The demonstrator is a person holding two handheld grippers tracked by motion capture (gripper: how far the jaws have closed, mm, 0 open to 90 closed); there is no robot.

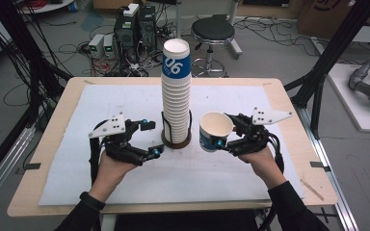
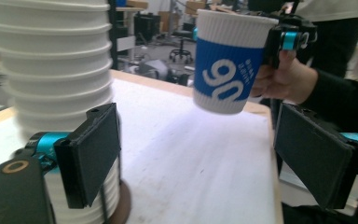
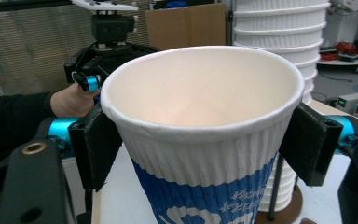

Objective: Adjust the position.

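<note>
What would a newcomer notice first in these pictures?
First, the tall stack of cups, standing in a round holder at the middle of the table. Next, the single cup just right of the stack, clamped between the jaws of the right gripper and held clear of the table. The left gripper, jaws open with nothing between them, sits left of the stack.

Robotics lab, computer towers (image 1: pixel 135 26) and tangled cables (image 1: pixel 72 48) on the floor, black frame struts (image 1: pixel 335 45), stool (image 1: pixel 213 31), cardboard boxes (image 3: pixel 186 25), papered tabletop (image 1: pixel 125 96)
</note>
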